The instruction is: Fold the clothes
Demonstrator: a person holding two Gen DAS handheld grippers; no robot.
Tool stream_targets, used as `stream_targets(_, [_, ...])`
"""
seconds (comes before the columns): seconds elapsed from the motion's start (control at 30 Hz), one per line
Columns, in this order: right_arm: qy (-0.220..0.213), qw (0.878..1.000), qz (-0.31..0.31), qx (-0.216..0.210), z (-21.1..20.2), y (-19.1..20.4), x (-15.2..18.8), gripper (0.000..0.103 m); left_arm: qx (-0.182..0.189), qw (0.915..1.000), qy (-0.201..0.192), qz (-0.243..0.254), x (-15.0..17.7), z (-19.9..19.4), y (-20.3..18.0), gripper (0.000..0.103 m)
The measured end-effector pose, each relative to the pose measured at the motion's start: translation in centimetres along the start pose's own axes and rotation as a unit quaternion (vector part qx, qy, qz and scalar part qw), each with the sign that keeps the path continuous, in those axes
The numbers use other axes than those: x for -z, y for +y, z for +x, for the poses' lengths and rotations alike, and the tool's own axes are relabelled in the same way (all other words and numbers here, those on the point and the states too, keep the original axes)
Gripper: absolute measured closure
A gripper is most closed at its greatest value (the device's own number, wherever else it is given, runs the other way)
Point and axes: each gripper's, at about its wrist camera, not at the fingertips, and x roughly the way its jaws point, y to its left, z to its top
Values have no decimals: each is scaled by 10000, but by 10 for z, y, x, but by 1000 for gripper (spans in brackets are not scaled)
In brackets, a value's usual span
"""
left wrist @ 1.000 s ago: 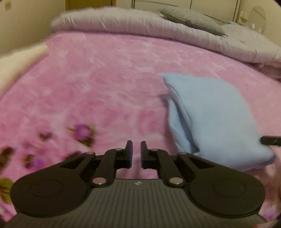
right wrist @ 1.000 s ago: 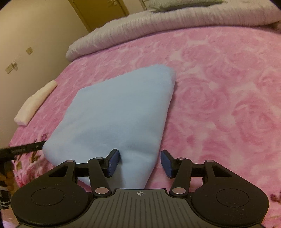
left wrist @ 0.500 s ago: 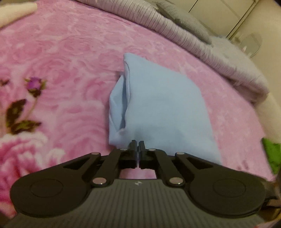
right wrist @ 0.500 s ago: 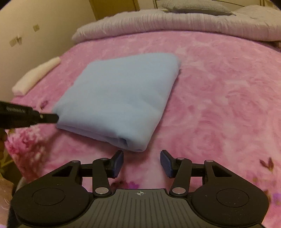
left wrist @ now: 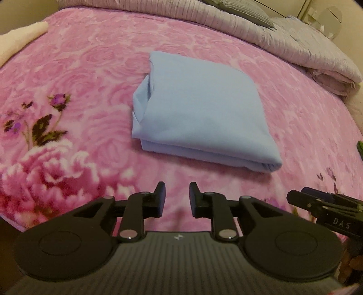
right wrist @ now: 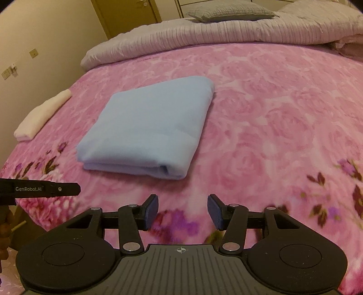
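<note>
A light blue garment (left wrist: 199, 113) lies folded into a thick, roughly square packet on the pink rose-patterned blanket (left wrist: 90, 68) that covers the bed. Taking that packet as the landmark: its stacked open edges face the near side of the bed, where several layers show, and one corner bulges loosely on the side toward the cream folded cloth (right wrist: 40, 113). That cream cloth rests well apart from the garment, at the blanket's edge by the wall. Beyond the garment, at the head of the bed, a pale lilac ribbed quilt (right wrist: 226, 34) is bunched up with a grey pillow (right wrist: 229, 12) on top of it.

The left tool (left wrist: 176, 199) hovers over the blanket on the near side of the garment, its two black fingers parted with a clear gap and nothing between them; it does not touch the cloth. The right tool (right wrist: 182, 211) also sits on the near side of the garment, its blue-padded fingers spread wider and likewise empty, apart from the fabric. In the right wrist view the left tool's finger juts in from the side, short of the garment's near corner. In the left wrist view the right tool shows at the frame's edge, also clear of the packet. Dark floral prints mark the blanket near both tools
</note>
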Motion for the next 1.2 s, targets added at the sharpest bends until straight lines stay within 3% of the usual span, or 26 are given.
stream_targets(0.23, [-109,9999,21,-28,-17,7,7,49,-147,9995,-159,238,11,-22,-9,78])
stream_targets(0.7, [-275,9996,14,-61,-39,14,12,49,50,9986,-355,392,21,-46,-22,77])
stream_targets(0.83, [-335,9994,17,-104,-45,15,13,49,110,9983,-421,379,24,-54,-19,73])
stream_targets(1.0, [-252,9993,173,-194,-43,6,13,49,199,9993,-311,-2,23,-50,6,67])
stream_targets(1.1, [-127,9987,392,-301,-34,-3,12,48,438,9976,-271,-467,21,-45,27,67])
stream_targets(1.2, [-11,9978,584,-308,-23,-10,9,35,707,9931,-229,-906,16,-37,44,67])
